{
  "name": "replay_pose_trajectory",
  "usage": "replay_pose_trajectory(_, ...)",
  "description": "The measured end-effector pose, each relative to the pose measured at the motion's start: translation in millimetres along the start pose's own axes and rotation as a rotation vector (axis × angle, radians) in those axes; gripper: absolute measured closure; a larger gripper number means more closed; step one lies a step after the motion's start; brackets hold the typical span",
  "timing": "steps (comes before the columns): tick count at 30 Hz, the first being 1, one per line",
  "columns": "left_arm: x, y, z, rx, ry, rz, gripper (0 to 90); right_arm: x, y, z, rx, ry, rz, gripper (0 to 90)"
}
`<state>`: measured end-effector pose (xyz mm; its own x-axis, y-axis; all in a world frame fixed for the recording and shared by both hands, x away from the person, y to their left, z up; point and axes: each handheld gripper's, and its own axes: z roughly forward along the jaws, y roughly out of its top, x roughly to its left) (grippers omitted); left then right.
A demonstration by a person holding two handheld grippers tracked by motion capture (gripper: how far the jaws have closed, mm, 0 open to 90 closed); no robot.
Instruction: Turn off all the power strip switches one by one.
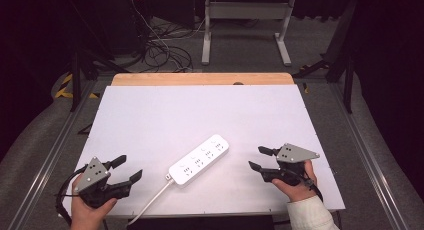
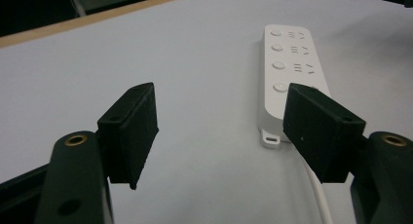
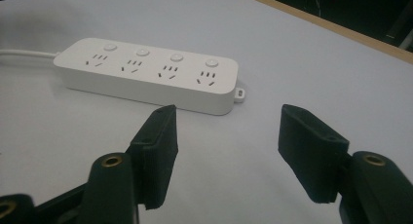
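Holding your left gripper (image 1: pixel 129 170) near the table's (image 1: pixel 150 110) front left corner, you have its jaws wide and empty; the white power strip (image 1: pixel 199 160) lies just beyond them, to its right. Your right gripper (image 1: pixel 259 158), on the strip's far side, also gapes wide, holding nothing.

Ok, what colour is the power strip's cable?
White, like the power strip itself; the cable shows best in the high view.

Power strip's cord (image 1: pixel 150 204) cut off below
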<state>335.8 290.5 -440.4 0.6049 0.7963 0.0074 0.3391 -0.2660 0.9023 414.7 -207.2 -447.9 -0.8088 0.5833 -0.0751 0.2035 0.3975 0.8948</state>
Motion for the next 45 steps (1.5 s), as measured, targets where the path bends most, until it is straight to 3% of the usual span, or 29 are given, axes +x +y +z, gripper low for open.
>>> replay_pose_trajectory(4, -1.3, 1.1, -0.2, 0.002, 0.01, 0.016, 29.6, 0.5, 0.3, -0.2, -0.001, 0.001, 0.0, 40.2)
replay_pose_trajectory(6, -3.6, 2.2, 0.3, 0.002, 0.027, 0.045, 29.4, 0.5, 0.4, -0.1, 0.0, 0.002, 0.001, 40.2)
replay_pose_trajectory(10, -3.3, 3.7, 2.6, 0.003, 0.031, 0.054, 28.1, 0.5, 0.6, 0.3, 0.002, 0.005, -0.003, 39.7)
replay_pose_trajectory(19, 3.1, 4.6, 6.0, -0.008, 0.027, 0.001, 28.4, 1.0, 1.3, -0.7, -0.002, 0.005, -0.005, 39.5)
replay_pose_trajectory(27, -2.1, 11.6, 10.9, 0.021, 0.046, 0.09, 29.3, 1.3, 1.3, -0.4, -0.001, 0.007, -0.003, 39.5)
replay_pose_trajectory(34, -3.6, 19.5, 17.6, 0.036, 0.016, 0.056, 29.9, 1.3, 0.7, 0.9, 0.004, 0.005, -0.003, 39.5)
replay_pose_trajectory(45, -10.0, 33.2, 35.3, 0.047, -0.021, 0.058, 30.0, 1.0, 0.0, 1.7, 0.009, 0.007, 0.002, 39.5)
